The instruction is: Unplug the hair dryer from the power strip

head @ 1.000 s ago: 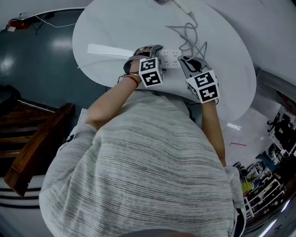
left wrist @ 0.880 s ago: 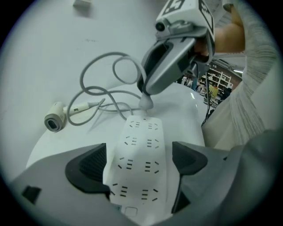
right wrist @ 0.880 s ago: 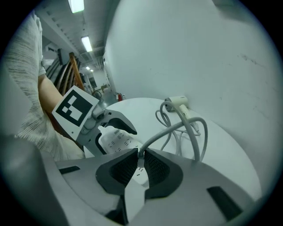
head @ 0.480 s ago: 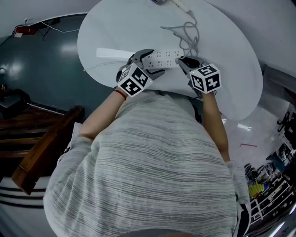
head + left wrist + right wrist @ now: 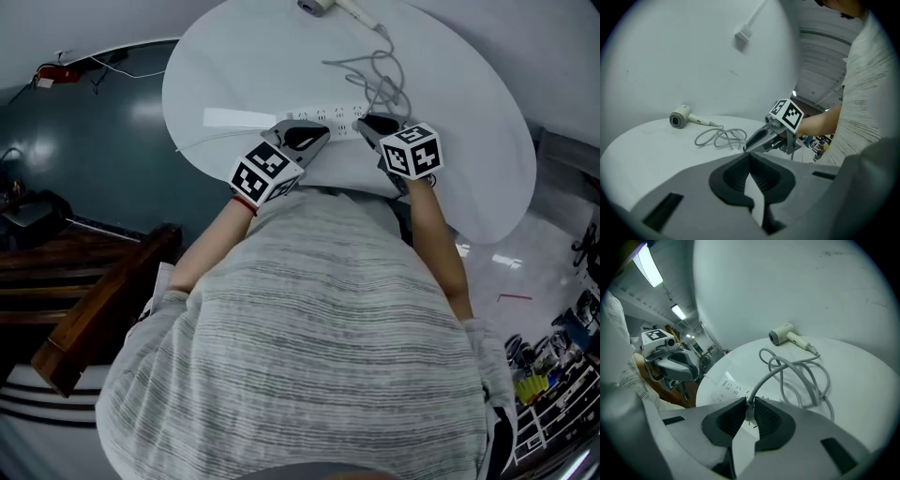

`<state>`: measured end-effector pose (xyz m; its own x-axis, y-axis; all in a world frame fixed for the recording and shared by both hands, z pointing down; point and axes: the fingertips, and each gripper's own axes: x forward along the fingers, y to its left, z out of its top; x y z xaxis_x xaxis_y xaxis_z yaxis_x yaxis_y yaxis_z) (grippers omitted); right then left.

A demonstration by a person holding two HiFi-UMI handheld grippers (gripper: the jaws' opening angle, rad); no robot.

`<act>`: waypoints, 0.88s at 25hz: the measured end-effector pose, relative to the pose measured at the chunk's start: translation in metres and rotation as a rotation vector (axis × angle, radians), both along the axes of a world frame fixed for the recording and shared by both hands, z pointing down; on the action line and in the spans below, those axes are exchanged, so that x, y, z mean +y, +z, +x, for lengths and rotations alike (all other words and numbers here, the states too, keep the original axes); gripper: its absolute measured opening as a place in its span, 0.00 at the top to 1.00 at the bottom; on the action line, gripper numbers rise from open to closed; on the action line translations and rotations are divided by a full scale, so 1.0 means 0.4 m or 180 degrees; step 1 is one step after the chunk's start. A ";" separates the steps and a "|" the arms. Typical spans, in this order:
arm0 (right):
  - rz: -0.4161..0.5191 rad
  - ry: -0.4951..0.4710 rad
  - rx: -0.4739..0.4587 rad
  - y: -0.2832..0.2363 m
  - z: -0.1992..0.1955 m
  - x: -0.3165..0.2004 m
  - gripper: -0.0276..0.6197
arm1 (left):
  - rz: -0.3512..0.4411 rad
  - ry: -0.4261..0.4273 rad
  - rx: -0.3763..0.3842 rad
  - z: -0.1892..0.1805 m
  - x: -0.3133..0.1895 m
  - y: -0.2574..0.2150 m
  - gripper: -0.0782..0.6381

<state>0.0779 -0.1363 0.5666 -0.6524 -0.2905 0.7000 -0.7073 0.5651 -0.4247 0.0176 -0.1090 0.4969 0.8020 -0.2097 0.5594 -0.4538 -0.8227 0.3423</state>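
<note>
Got right claw (image 5: 750, 401) clamped on the white plug (image 5: 749, 412), ribbed dark pads (image 5: 767, 418) either side, round grey cord (image 5: 762, 381) looping off to the pale barrel-shaped hair dryer (image 5: 782, 335) lying on the smooth white tabletop (image 5: 441, 141). Just closed left claw (image 5: 749, 157) on nothing, near the flat white power strip (image 5: 328, 116)

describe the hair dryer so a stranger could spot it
Find the white round table. At its far edge, where the looped grey cord ends, lies the hair dryer: pale, with a short barrel and slim handle, unlike the flat power strip.
</note>
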 end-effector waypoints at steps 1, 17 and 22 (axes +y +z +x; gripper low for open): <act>0.0016 0.0011 0.0011 0.001 0.001 -0.002 0.87 | -0.0030 0.0013 0.0035 0.002 0.008 -0.005 0.88; 0.0816 0.0492 -0.0278 -0.249 0.068 0.000 0.87 | -0.0029 0.0012 0.0672 0.006 0.025 -0.125 0.88; 0.1216 0.0496 -0.0395 -0.310 0.054 0.062 0.89 | 0.0016 0.0073 0.0906 0.002 0.040 -0.158 0.88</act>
<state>0.0994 -0.1115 0.4427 -0.6526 -0.6153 0.4422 -0.7535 0.5886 -0.2930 0.0184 -0.0932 0.4337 0.9312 -0.1918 0.3100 -0.3213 -0.8336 0.4493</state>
